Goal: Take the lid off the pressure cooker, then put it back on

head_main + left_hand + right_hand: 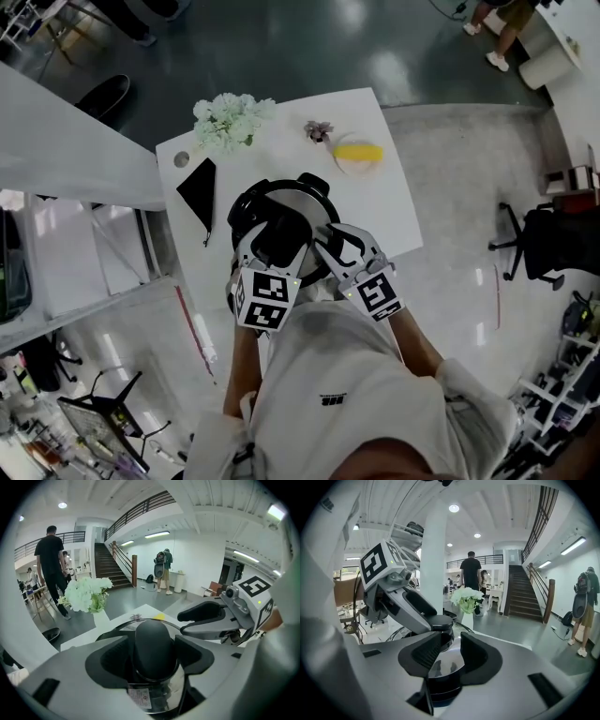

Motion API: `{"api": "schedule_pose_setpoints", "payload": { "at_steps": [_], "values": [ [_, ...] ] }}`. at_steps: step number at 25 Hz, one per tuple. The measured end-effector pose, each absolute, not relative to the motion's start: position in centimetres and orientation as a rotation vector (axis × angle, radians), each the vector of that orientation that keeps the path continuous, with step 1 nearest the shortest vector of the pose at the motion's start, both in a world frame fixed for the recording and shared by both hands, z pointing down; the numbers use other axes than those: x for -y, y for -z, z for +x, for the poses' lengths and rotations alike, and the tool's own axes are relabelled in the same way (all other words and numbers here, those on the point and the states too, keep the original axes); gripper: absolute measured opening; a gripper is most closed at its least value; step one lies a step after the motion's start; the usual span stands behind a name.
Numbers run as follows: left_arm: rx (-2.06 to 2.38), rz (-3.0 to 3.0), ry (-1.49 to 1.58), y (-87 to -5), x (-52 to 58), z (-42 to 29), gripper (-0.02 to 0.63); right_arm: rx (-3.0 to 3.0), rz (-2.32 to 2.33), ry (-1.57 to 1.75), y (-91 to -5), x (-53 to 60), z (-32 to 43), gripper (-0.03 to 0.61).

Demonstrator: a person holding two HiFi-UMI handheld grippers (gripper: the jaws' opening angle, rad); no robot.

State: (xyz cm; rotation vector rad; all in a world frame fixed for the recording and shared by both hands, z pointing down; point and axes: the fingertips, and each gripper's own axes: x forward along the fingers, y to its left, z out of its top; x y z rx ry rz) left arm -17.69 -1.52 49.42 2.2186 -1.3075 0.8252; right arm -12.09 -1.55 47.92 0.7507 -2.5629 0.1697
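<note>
The pressure cooker (246,208) stands on the white table (380,211) with its steel lid (305,199) on. In the left gripper view my left gripper (153,654) stands open with the lid's black knob (154,644) between its jaws; small gaps show beside the pads. Just right of it, my right gripper (328,242) is at the cooker's near rim. In the right gripper view its jaws (447,656) are apart over the shiny lid (445,665), and a black part of the cooker (440,691) lies low between them, with no pad seen pressing on it.
At the table's far side are a white bouquet (230,120), a small purple flower (319,130) and a plate with something yellow (358,153). A black pouch (199,187) lies left of the cooker. The table's near edge runs right under the grippers. People stand far off.
</note>
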Motion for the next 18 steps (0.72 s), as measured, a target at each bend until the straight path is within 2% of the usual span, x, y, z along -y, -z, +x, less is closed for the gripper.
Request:
{"api": "schedule_pose_setpoints", "payload": {
  "at_steps": [14, 18],
  "values": [
    [1.268, 2.080, -0.910, -51.9, 2.2, -17.0, 0.324, 2.611, 0.590, -0.165, -48.5, 4.0, -11.4, 0.133],
    [1.253, 2.102, -0.903, -51.9, 2.1, -16.7, 0.290, 2.614, 0.551, -0.164, -48.8, 4.2, -11.3, 0.133]
  ]
}}
